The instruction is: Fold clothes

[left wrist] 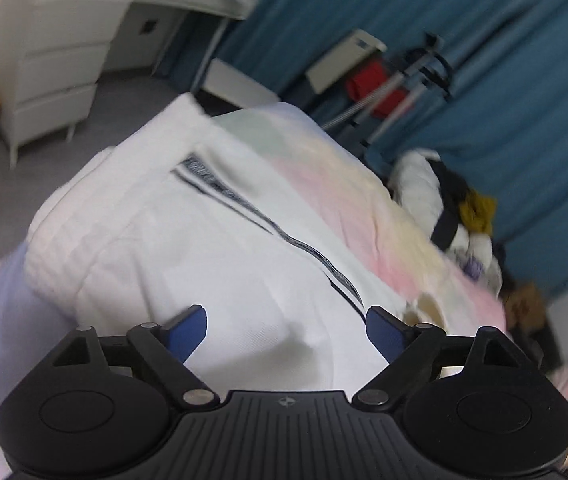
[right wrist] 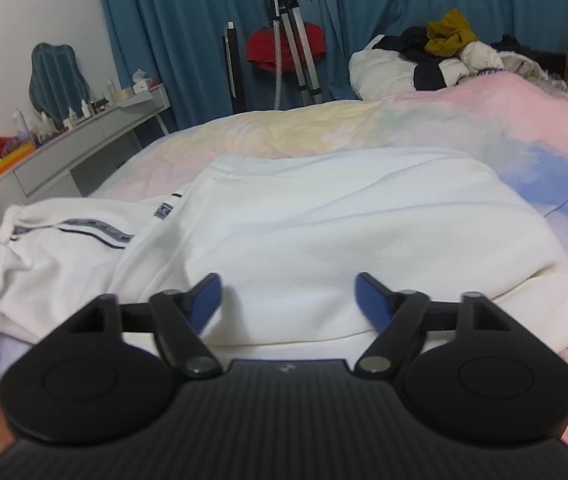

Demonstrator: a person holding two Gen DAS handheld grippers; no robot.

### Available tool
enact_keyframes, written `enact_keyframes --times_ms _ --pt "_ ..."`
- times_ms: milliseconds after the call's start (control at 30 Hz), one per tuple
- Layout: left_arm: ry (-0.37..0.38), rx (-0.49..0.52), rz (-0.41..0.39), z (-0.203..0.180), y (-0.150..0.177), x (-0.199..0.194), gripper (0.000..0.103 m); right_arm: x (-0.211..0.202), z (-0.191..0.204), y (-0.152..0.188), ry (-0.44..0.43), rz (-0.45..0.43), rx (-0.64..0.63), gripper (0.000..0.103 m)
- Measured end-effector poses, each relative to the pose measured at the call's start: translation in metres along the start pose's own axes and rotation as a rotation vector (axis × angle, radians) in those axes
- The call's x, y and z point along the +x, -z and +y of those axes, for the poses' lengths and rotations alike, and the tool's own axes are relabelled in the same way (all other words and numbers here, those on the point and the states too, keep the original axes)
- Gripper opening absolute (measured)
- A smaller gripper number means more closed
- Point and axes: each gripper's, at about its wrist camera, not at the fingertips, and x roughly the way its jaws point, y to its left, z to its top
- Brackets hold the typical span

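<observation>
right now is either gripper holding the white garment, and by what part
Nothing is held. The left gripper and the right gripper are both open above the white garment on the bed, with no fabric pinched between their fingers.

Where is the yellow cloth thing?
In the right wrist view, the mustard-yellow cloth sits at upper right, atop the clothes pile at the bed's far end, before the blue curtain.

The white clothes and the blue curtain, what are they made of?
The white garment looks like soft, thick cotton knit: matte, with rounded creases and a woven striped band. The blue curtain looks like thinner woven cloth with a faint sheen, hanging in long straight pleats. The exact fibres cannot be told.
</observation>
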Motion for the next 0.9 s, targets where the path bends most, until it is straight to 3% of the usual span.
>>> enact_keyframes --times_ms 233,367,433,600,733,900 --pt "-0.012 0.006 0.004 0.001 0.000 0.003 0.089 -0.007 0.008 -0.004 0.108 -0.039 -0.082 0.086" --pt "0.013 -0.032 -0.006 0.006 0.002 -0.001 0.096 -0.016 0.012 -0.008 0.178 -0.079 -0.127 0.087" --pt "0.008 -0.064 -0.018 0.007 0.005 -0.005 0.097 -0.025 0.006 -0.014 0.184 -0.101 -0.106 0.087" --pt "-0.013 -0.126 -0.049 0.011 0.012 -0.020 0.100 -0.015 -0.014 -0.011 0.129 -0.035 0.016 0.086" --pt "-0.089 -0.227 -0.034 0.023 0.017 -0.026 0.102 -0.008 -0.014 -0.003 0.136 -0.012 0.012 0.086" --pt "-0.101 -0.317 -0.023 0.039 0.013 -0.010 0.102 -0.007 -0.017 -0.003 0.124 -0.002 0.048 0.086"
